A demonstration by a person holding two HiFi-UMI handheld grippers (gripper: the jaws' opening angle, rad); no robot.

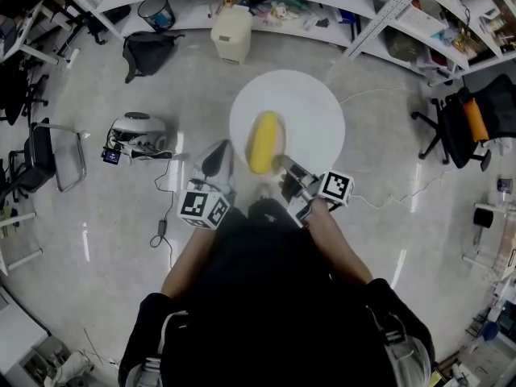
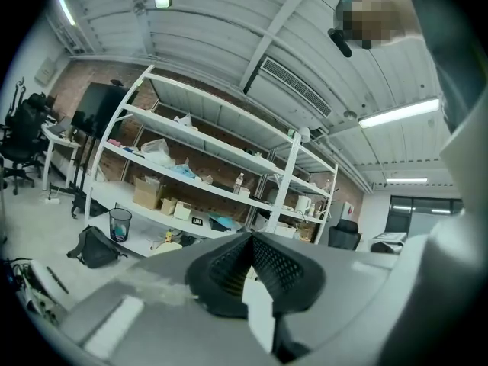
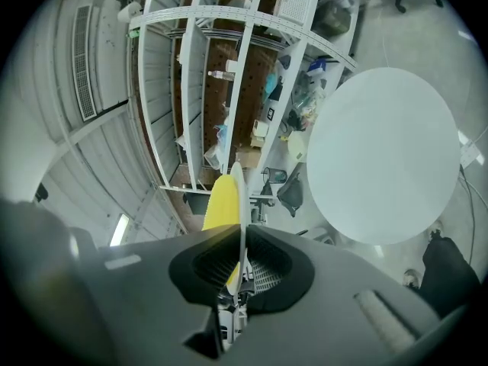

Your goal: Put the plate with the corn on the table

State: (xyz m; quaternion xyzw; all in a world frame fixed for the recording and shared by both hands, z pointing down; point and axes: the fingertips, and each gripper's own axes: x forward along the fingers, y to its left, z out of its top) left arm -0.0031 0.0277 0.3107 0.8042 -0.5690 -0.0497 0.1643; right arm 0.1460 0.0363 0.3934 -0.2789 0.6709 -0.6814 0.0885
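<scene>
A yellow corn cob point(image 1: 264, 141) lies on a white plate whose outline blends into the round white table point(image 1: 310, 103) below it. My right gripper point(image 1: 288, 167) is shut on the plate's near rim. In the right gripper view the plate point(image 3: 239, 183) shows edge-on as a thin white line between the jaws. The corn point(image 3: 219, 202) is on its left side and the round table point(image 3: 381, 155) lies off to the right, further away. My left gripper point(image 1: 218, 160) hangs left of the plate, shut and empty, pointing at the shelves in its own view.
Around the table is grey floor. Past it stand a beige bin point(image 1: 231, 33) and long white shelves point(image 1: 266, 10). A black bag point(image 1: 148, 50) and a white machine with cables point(image 1: 137, 132) lie on the floor at the left. Office chairs point(image 1: 472, 123) stand at the right.
</scene>
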